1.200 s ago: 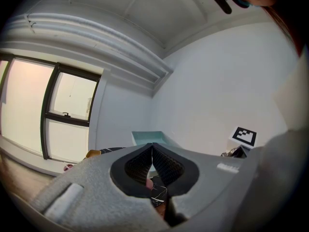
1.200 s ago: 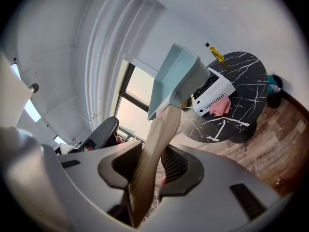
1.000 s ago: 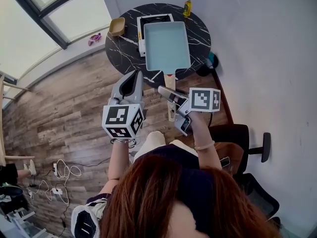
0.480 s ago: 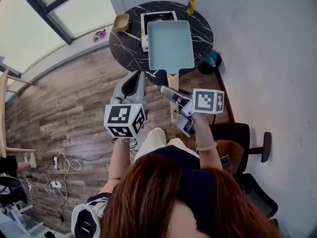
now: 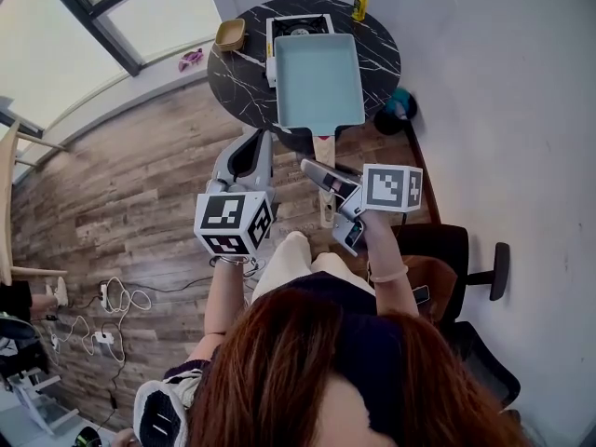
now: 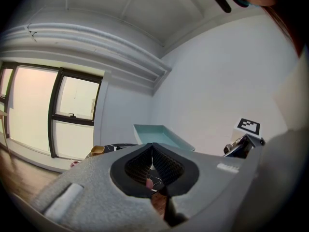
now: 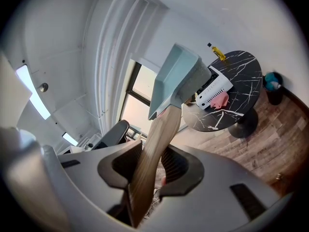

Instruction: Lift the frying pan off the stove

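Observation:
The frying pan [image 5: 318, 82] is a rectangular pale-blue pan with a wooden handle [image 5: 323, 161]. It hangs in the air over the white stove [image 5: 296, 24], which shows past its far edge. My right gripper [image 5: 321, 181] is shut on the handle [image 7: 150, 146], with the pan [image 7: 175, 79] tilted up ahead of the jaws [image 7: 147, 167]. My left gripper [image 5: 251, 147] is shut on nothing, left of the handle and short of the table. From the left gripper [image 6: 152, 146] I see the pan [image 6: 160, 135] beyond the jaw tips.
The round black marble table [image 5: 237, 77] carries the stove, a small yellow bowl [image 5: 229, 34] and an oil bottle [image 5: 359, 2]. A teal bin [image 5: 401, 108] stands by the wall. A black chair [image 5: 456, 259] is at my right. A pink cloth [image 7: 218, 100] lies by the stove [image 7: 216, 87].
The right gripper keeps its hold on the handle and the pan stays aloft. The table and stove have drifted slightly up and right in the head view. The left gripper has barely moved.

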Motion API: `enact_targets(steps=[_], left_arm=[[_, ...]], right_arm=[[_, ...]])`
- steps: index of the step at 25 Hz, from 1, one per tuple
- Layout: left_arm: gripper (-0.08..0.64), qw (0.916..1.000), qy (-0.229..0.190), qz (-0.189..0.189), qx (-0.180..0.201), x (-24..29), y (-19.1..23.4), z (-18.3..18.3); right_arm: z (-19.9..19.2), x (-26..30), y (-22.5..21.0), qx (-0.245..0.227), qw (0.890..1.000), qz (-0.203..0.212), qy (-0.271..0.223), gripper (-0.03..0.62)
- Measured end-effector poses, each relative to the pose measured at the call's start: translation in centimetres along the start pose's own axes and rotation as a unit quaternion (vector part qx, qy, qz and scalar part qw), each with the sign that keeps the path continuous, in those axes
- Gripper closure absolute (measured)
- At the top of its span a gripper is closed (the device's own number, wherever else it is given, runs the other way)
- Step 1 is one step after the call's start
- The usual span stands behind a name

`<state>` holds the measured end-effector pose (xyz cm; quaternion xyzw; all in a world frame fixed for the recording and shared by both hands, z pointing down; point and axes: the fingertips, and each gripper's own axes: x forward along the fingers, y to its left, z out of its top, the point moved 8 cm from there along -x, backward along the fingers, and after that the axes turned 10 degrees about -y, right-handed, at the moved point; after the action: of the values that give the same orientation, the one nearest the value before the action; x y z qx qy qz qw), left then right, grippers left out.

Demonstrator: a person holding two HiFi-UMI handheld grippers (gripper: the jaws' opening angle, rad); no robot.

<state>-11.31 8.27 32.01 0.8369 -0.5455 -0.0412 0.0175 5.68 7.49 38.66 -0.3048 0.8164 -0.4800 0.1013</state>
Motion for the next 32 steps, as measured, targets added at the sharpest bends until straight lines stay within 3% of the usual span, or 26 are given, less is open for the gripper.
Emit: enact_targets(steps=[18, 24, 32], left_arm=[[0.548, 0.9999, 0.006, -0.002, 0.01, -2.7, -3.6, -0.1], [0.548, 0.9997, -0.005, -0.005, 0.022, -4.7, -6.9, 0.3], [0.548, 0.9997, -0.001, -0.008, 0.025, -4.2, -7.2, 0.3]], right_arm=[[-1.3, -3.8, 1.0, -0.003, 1.0, 0.008, 0.0, 0.46], [-2.4, -7.2, 1.6, -0.011, 1.0, 0.021, -0.008, 0.459], [-2.2, -7.2, 1.4, -0.009, 1.0, 0.018, -0.002, 0.459]])
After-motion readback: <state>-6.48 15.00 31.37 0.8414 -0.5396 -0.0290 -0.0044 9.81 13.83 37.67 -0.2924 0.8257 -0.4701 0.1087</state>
